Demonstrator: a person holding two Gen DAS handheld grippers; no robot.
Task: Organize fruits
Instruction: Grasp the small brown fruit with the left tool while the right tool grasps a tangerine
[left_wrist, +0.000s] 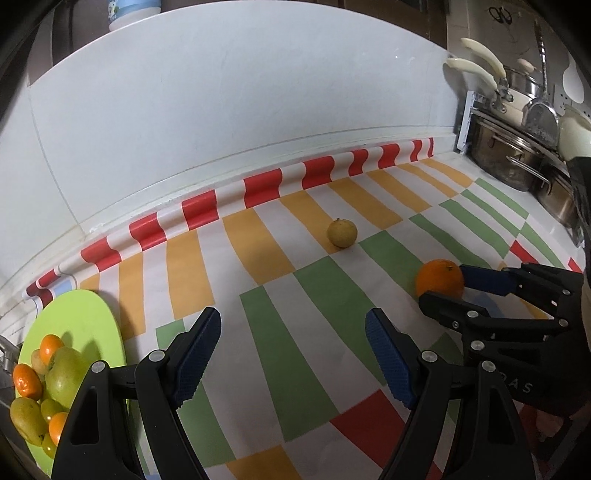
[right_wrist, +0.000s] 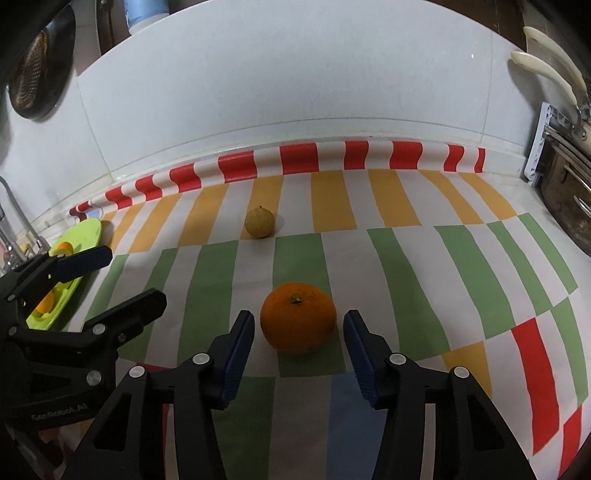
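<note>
Right wrist view, left to right: the left hand-held gripper (right_wrist: 122, 275) hangs open and empty beside the green plate (right_wrist: 90, 229) of fruit. The right hand-held gripper (right_wrist: 299, 332) brackets the orange (right_wrist: 298, 316) on the tabletop (right_wrist: 461, 258), pads not yet touching. An uneven pinch could roll it away. Readable writing: "GenRobot.AI" on the left one.

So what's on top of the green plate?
The green plate holds small oranges and yellow-green fruits. The left claw hides its near edge.
</note>
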